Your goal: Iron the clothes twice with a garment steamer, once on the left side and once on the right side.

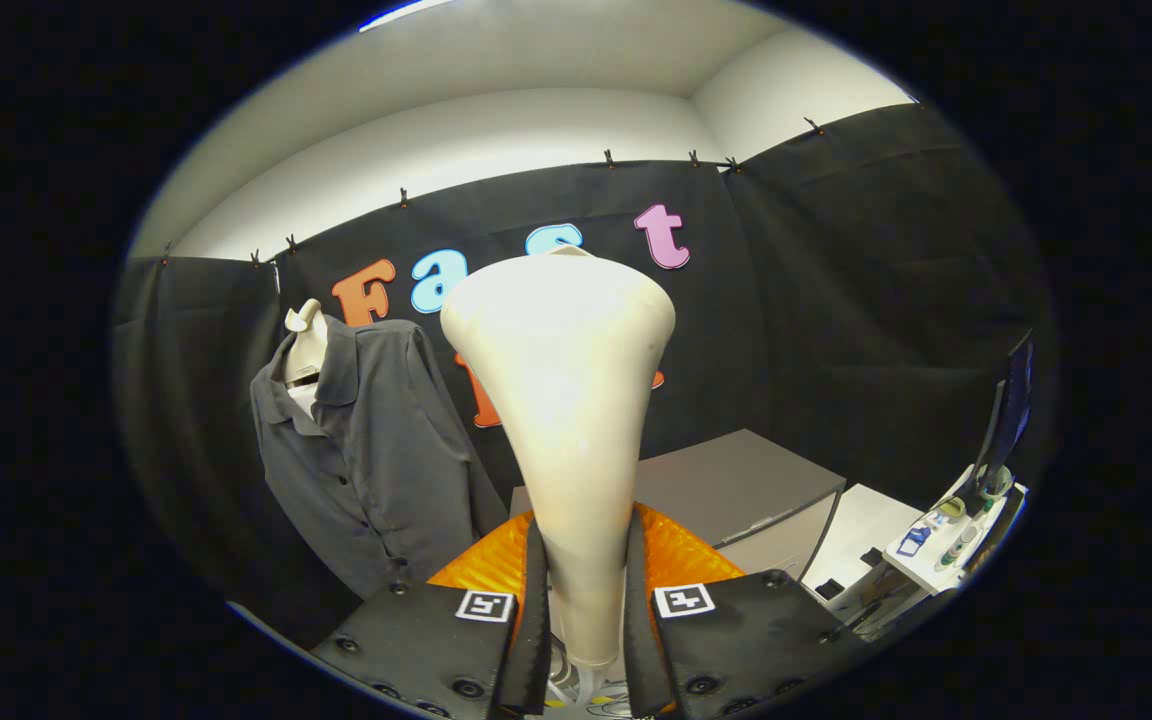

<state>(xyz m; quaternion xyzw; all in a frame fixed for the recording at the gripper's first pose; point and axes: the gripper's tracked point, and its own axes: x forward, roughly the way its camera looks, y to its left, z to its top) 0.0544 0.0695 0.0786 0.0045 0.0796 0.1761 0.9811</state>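
A cream garment steamer (pixel 566 400) stands upright between my fingers, its narrow handle low and its wide head up. My gripper (pixel 584 610) is shut on the handle, both fingers pressing its sides. A dark grey button shirt (pixel 376 450) hangs on a pale mannequin torso (pixel 306 345) beyond and to the left of the steamer, apart from it. An orange ribbed part (pixel 681 555) shows just behind the handle, at the fingers.
A grey cabinet (pixel 736 485) stands behind the steamer to the right. Further right a white table (pixel 936 550) holds small bottles and a monitor (pixel 1006 410). Black cloth walls close the booth behind the shirt and cabinet.
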